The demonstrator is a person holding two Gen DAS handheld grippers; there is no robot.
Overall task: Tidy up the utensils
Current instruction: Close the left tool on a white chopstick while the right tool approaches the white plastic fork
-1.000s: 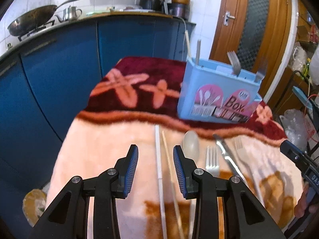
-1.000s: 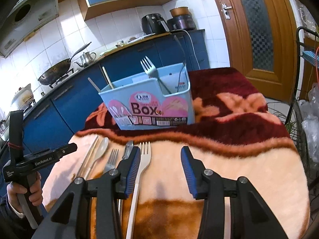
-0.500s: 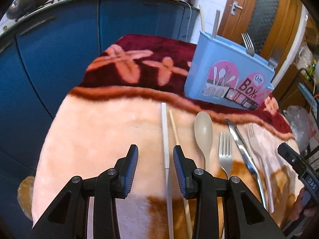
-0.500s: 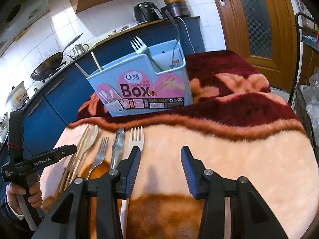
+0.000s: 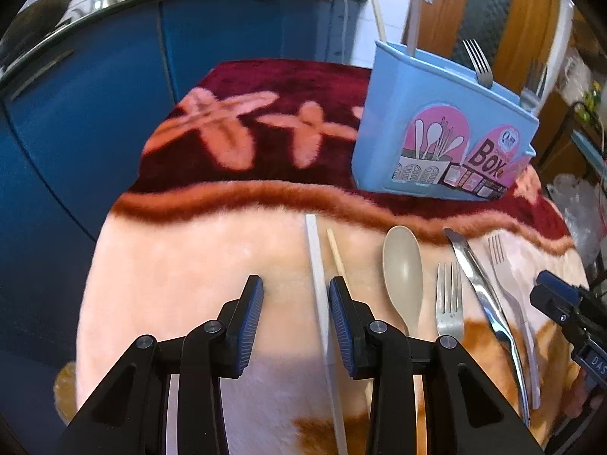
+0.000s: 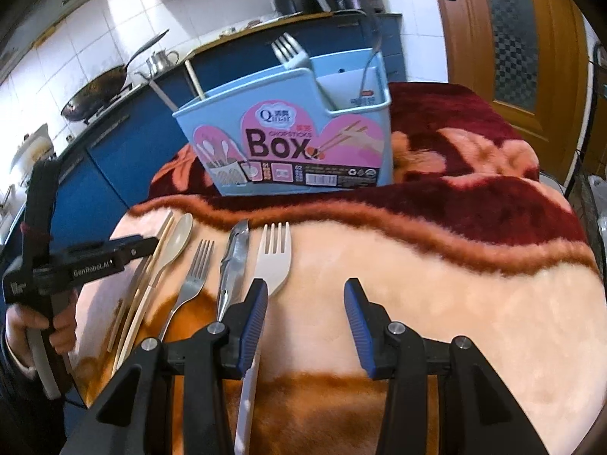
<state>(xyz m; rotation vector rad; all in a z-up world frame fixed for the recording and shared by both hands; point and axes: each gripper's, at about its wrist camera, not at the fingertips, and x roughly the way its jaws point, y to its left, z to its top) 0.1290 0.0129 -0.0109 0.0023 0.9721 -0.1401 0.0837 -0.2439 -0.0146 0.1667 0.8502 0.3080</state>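
A light blue utensil box point(image 5: 444, 129) point(image 6: 292, 144) stands on the blanket and holds chopsticks and two forks. In front of it lie a white chopstick point(image 5: 318, 276), a wooden chopstick point(image 5: 337, 254), a beige spoon point(image 5: 403, 269) point(image 6: 176, 239), a metal fork point(image 5: 449, 303) point(image 6: 195, 276), a knife point(image 5: 480, 280) point(image 6: 235, 261) and a white plastic fork point(image 5: 508, 284) point(image 6: 271, 258). My left gripper point(image 5: 296, 322) is open low over the blanket, the white chopstick just inside its right finger. My right gripper point(image 6: 305, 322) is open, its left finger over the white fork's handle.
The table wears a fluffy peach and dark red blanket point(image 5: 235, 129) point(image 6: 474, 265). Blue kitchen cabinets point(image 5: 95, 94) stand behind, with a wok point(image 6: 95, 94) and kettle on the counter. A wooden door point(image 6: 512, 30) is at the right. The left gripper also shows in the right wrist view point(image 6: 148, 244).
Both grippers have moved down and forward toward the row of utensils. The left one now straddles the white chopstick; the right one has come over the white fork's handle.
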